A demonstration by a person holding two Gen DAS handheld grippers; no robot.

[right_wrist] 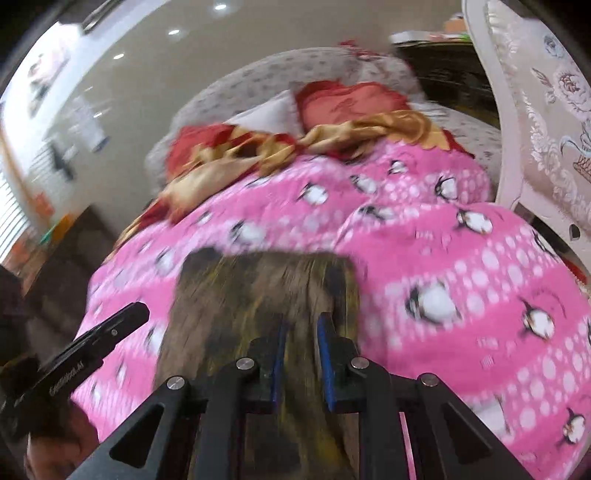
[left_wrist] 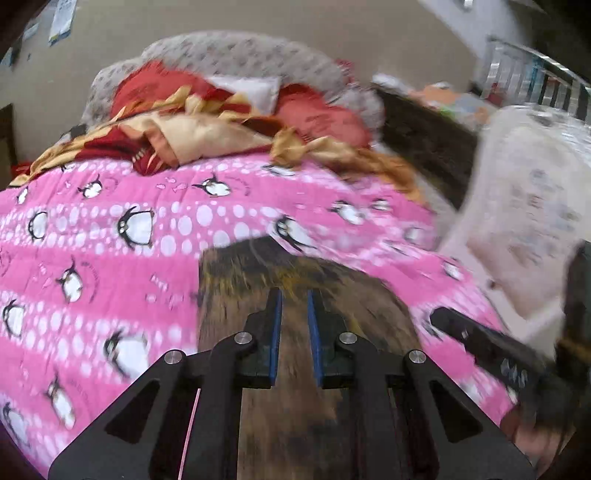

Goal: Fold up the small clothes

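Pink penguin-print quilt (left_wrist: 110, 236) across the bed, wide and bare to either side, bounded beyond by crumpled red-gold bedding (left_wrist: 207, 129). One brown-olive garment (left_wrist: 295, 295) lying mid-quilt, gripped by both: left gripper (left_wrist: 294, 325) and right gripper (right_wrist: 300, 339), fingers nearly closed on cloth.

This is a bedroom in a home. A bed (left_wrist: 110, 266) fills both views, spread with a pink quilt (right_wrist: 461, 295) printed with penguins and white dots. At its far end lie a crumpled red and gold blanket (left_wrist: 207, 129), a red pillow (right_wrist: 351, 99) and a grey patterned padded headboard (left_wrist: 236, 51). Plain beige walls (left_wrist: 258, 18) rise behind, with papers stuck on them, and a white chair with floral upholstery (right_wrist: 535, 110) stands just beside the bed.
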